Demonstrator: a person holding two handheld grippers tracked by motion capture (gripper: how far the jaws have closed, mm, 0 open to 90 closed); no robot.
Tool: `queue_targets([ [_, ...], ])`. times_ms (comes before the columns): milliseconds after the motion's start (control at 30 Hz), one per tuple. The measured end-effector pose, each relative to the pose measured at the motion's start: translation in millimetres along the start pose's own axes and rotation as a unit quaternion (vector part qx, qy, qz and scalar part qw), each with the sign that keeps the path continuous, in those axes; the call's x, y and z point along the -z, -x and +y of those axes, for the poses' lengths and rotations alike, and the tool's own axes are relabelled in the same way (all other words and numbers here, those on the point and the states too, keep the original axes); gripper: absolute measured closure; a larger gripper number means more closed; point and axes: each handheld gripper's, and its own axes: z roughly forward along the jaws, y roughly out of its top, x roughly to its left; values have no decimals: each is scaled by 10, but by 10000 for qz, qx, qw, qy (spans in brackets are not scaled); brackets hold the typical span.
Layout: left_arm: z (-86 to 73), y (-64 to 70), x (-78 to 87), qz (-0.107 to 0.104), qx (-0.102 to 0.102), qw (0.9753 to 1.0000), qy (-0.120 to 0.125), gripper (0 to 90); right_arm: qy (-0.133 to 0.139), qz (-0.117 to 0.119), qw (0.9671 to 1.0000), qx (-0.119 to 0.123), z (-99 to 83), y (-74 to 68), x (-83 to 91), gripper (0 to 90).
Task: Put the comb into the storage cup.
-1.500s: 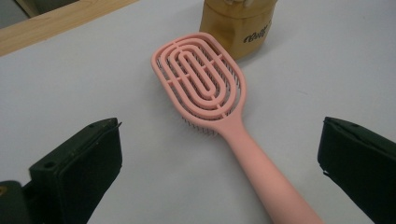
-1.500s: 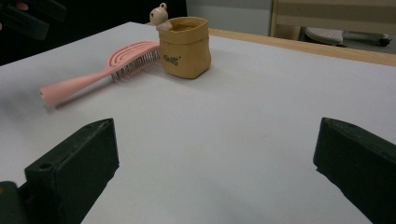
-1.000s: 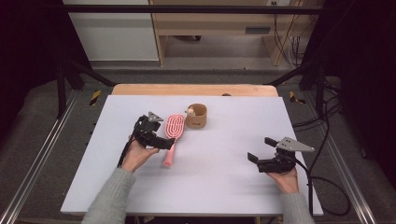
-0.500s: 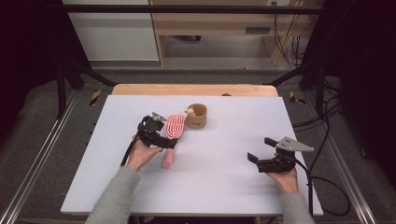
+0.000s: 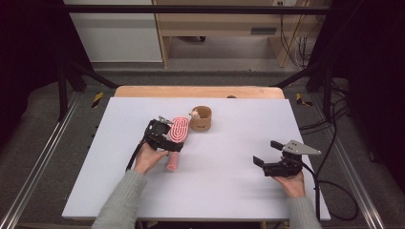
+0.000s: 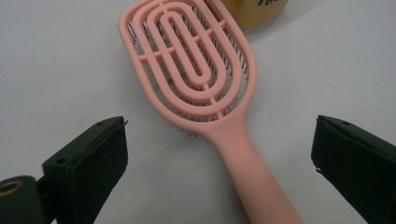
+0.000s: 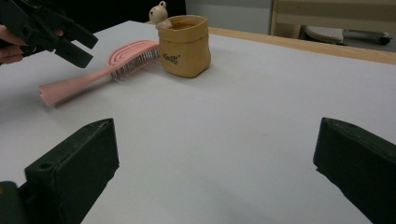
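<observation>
While the left gripper hangs just left of centre in the high view, its jaws stand wide apart over the pink plastic hairbrush with nothing between them. That brush lies flat on the white table, bristles down, its vented oval head toward the upper part of the frame and its smooth, tapering handle running down toward the person. In the left gripper view the handle passes between the two black jaws, nearer the right one, so the long axis lies along the gripper's line of sight and the jaws would likely close across the narrow neck. Just right of the brush head stands a small tan pouch-shaped pot with a little bear figure on its rim. Far over at lower right, the right gripper hovers well apart from the brush, jaws also spread and empty; the left hand is clearly nearer.
</observation>
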Motion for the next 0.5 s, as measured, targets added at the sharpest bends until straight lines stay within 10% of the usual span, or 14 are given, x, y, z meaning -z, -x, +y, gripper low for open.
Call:
queue_targets([
  [500,-10,-7,-85,-161,300,9991,-271,190,-3,5,10000,-9,0,0,1,5],
])
